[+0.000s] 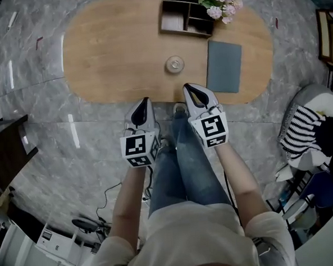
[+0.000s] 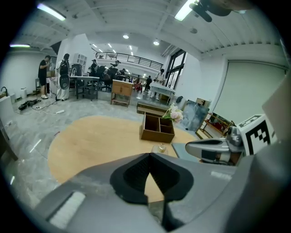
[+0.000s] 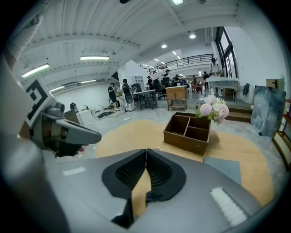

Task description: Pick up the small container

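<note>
Head view looks down on an oval tabletop of light wood [image 1: 111, 54], which stands on a grey marbled floor [image 1: 43, 143]. The small clear glass container with a round lid [image 1: 174, 64] stands upright close to the middle of the tabletop, a little nearer to the near edge than to the far edge. Nothing touches it. Just beside it, toward the right end, lies a flat grey rectangular mat [image 1: 224, 66] which reaches almost to the near edge. At the far edge stands a dark brown wooden box with open compartments [image 1: 184, 16], and a bunch of pale pink flowers [image 1: 221, 2] lies over its right far corner.

Both tools hang at the near edge of the tabletop, side by side and pointing toward the far edge. The left tool [image 1: 146, 100] is over the floor, just before the near edge. The right tool [image 1: 187, 87] has its tips over the near edge itself. The small container is ahead of them, between their two lines, and apart from both.

Left gripper view shows the left tool's dark pads [image 2: 136, 175] pressed together at the tips with nothing between them; the container [image 2: 160, 148] is seen just above the tips. Right gripper view shows the right tool's jaws also meeting at the tips, and they hold nothing; the brown box and the flowers are ahead on the right.
</note>
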The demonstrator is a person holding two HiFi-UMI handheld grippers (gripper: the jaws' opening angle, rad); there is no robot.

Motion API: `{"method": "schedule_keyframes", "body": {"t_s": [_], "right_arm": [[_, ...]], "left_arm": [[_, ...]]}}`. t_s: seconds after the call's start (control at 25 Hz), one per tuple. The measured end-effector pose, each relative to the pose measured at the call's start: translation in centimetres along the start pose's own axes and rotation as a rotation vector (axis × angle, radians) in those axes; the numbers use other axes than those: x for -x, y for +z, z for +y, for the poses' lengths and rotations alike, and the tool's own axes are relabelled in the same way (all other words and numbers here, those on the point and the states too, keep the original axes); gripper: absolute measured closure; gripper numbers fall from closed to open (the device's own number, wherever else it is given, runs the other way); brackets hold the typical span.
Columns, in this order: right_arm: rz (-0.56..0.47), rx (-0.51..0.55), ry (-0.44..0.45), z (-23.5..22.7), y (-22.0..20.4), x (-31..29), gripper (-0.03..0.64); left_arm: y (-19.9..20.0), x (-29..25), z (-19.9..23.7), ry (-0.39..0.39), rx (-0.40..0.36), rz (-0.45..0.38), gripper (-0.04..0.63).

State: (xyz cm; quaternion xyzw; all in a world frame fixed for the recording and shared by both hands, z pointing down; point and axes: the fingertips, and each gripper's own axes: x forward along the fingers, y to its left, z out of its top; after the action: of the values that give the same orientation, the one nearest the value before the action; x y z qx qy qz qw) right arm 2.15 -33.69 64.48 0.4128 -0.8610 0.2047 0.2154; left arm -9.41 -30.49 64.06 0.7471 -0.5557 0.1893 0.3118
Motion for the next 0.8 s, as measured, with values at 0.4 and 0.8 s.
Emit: {"method": "schedule_keyframes", "body": {"t_s": [0.4, 0.8], "right_arm": [[0.03, -0.042, 0.002, -3.1, -3.5, -3.2, 0.588], [0.033, -0.055, -0.01, -5.3, -4.3, -2.7, 0.595]], "left_arm": [[-2.7, -7.9, -1.2, -0.125, -0.137, 0.062, 0.467], [-4.3, -16.1, -3.7, -0.214, -0.288, 0.051, 0.239]]}}
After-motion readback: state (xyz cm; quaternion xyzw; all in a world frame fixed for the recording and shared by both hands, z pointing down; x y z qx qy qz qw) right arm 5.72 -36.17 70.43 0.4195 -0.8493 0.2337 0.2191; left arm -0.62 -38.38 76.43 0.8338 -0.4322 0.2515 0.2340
